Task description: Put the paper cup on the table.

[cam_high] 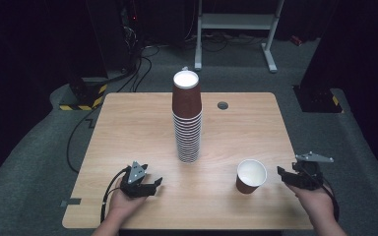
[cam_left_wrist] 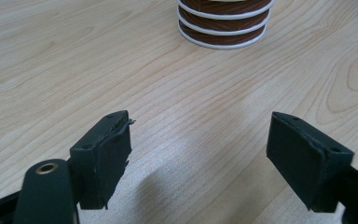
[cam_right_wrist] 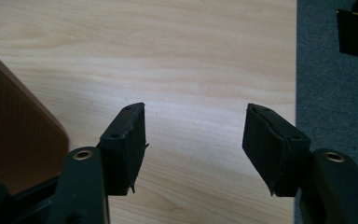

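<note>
So the work here looks like paper cups: one loose brown paper cup stands upright, mouth up, on the near right part of the wooden table, just to the left of the right gripper. The tall stack of upside-down cups stands mid-table, well apart from it.

Both claws are spread wide with nothing in them. In the right gripper view the cup's brown wall sits at the left edge, outside the jaws, not between them. The left gripper rests near the front edge, pointing at the stack's base.

Handling guess: the cup is very light, thin-walled, and will dent or ovalise if squeezed hard. I'd pinch low on the wall or across the rolled rim, which is the stiffest bit. Empty, I think, though the inside is hard to read from the high view.

The stack looks tippy, being tall and narrow, so any sideways bump is the main risk. A small grey grommet sits behind it, out of the way. Nothing lies between the right gripper and the cup.
</note>
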Action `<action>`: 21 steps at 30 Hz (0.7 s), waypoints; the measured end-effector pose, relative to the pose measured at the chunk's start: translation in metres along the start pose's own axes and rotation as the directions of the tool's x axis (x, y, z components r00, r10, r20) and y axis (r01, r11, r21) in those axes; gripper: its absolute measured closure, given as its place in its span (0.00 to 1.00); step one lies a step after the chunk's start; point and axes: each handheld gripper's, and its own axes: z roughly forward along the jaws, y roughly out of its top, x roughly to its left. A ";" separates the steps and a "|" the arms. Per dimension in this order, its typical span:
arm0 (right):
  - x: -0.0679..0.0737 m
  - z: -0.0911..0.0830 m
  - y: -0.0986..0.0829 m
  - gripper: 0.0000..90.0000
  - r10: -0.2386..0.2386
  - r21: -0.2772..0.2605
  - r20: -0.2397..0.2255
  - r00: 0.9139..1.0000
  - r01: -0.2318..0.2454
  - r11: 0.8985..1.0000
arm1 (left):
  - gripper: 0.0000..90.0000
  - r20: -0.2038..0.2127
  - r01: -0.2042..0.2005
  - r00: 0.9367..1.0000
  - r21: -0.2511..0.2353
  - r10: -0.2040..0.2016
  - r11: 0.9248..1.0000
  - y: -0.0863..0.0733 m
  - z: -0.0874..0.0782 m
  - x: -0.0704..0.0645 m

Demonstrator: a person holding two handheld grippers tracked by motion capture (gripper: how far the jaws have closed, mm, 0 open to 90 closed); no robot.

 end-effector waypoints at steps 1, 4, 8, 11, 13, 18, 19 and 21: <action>0.000 0.006 -0.006 0.41 0.002 -0.006 0.002 1.000 -0.002 1.000 | 0.25 -0.003 0.004 1.000 0.001 -0.004 1.000 0.000 0.000 0.000; 0.001 0.020 -0.023 0.37 0.013 -0.014 0.003 1.000 -0.013 1.000 | 0.24 -0.005 -0.001 1.000 0.015 0.001 1.000 0.001 0.001 0.000; 0.006 0.030 -0.035 0.32 0.013 -0.024 0.004 1.000 -0.013 1.000 | 0.24 -0.012 0.002 1.000 0.025 -0.002 1.000 0.001 0.003 -0.001; 0.017 0.041 -0.050 0.28 -0.002 -0.052 0.021 1.000 0.003 0.999 | 0.25 -0.015 -0.006 1.000 0.043 0.007 0.999 0.002 0.004 -0.001; 0.020 0.042 -0.050 0.29 0.002 -0.065 0.031 1.000 0.000 0.998 | 0.25 -0.014 -0.008 1.000 0.050 0.009 0.999 0.003 0.006 -0.001; 0.020 0.045 -0.047 0.31 0.016 -0.063 0.029 0.999 -0.015 0.998 | 0.25 -0.008 -0.011 1.000 0.086 0.012 0.996 0.005 0.010 -0.001; 0.021 0.045 -0.047 0.29 0.029 -0.066 0.049 0.998 -0.026 0.997 | 0.25 -0.010 -0.013 1.000 0.089 0.014 0.996 0.005 0.010 -0.002; 0.029 0.044 -0.047 0.30 -0.011 -0.078 0.096 0.995 0.018 0.997 | 0.25 -0.016 -0.019 1.000 0.094 0.021 0.995 0.005 0.011 -0.002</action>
